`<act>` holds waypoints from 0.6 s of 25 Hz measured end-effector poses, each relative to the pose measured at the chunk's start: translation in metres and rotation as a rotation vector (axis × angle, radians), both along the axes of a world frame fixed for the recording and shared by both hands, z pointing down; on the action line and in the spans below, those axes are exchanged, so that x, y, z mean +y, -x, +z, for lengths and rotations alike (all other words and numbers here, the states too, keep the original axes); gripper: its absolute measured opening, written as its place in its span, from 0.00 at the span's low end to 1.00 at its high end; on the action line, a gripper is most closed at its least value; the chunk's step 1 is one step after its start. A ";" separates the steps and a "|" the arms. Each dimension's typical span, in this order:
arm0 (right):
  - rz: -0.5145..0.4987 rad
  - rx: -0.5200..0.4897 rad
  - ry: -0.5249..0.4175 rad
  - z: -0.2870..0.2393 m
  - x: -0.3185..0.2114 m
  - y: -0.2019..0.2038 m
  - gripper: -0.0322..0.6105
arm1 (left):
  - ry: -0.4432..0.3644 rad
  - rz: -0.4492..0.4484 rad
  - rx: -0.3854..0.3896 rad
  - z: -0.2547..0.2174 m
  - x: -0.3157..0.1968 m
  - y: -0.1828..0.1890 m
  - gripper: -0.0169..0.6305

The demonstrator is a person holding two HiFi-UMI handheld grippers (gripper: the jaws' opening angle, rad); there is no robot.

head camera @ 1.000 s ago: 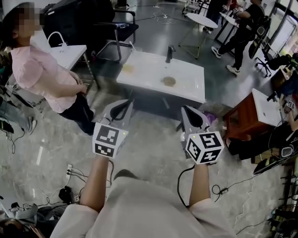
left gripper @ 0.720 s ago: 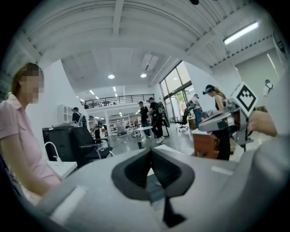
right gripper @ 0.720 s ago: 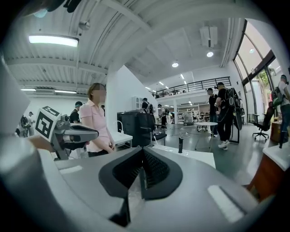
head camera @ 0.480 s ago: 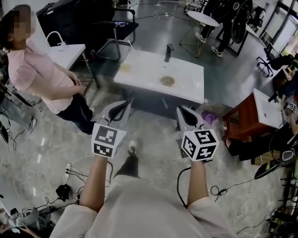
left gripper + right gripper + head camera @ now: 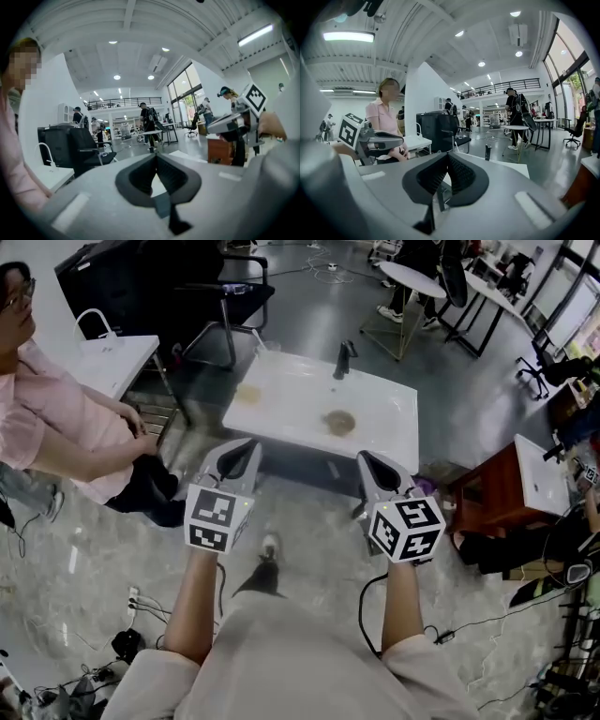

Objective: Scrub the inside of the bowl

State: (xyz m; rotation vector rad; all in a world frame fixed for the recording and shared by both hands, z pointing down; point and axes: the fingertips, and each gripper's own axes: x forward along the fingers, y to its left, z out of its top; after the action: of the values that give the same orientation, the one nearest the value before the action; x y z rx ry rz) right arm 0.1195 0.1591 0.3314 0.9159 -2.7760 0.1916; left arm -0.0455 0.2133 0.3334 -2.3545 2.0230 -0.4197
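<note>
Left gripper [image 5: 245,452]: jaws clenched together, nothing between them. Right gripper [image 5: 374,465]: the same, clenched and empty. Both are level, side by side, at the near edge of the white table [image 5: 291,407]. Bowl [image 5: 339,422]: on the table, right of centre, apart from both.

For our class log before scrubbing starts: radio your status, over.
Left hand-held gripper and right hand-held gripper shut, empty. Bowl on white table ahead, untouched. Person at left, off the path.

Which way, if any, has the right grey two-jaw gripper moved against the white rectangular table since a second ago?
Yes. The right grey two-jaw gripper has moved forward, nearer the white rectangular table.
</note>
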 end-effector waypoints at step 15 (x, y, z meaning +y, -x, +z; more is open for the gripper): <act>-0.038 0.029 0.051 0.012 -0.169 0.123 0.06 | 0.048 -0.026 0.017 0.014 -0.169 0.116 0.03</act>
State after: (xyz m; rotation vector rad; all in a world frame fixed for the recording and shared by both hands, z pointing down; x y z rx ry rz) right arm -0.0037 -0.0099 0.3437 0.8461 -2.7459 0.2404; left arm -0.1620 0.0441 0.3479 -2.3693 2.0758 -0.4564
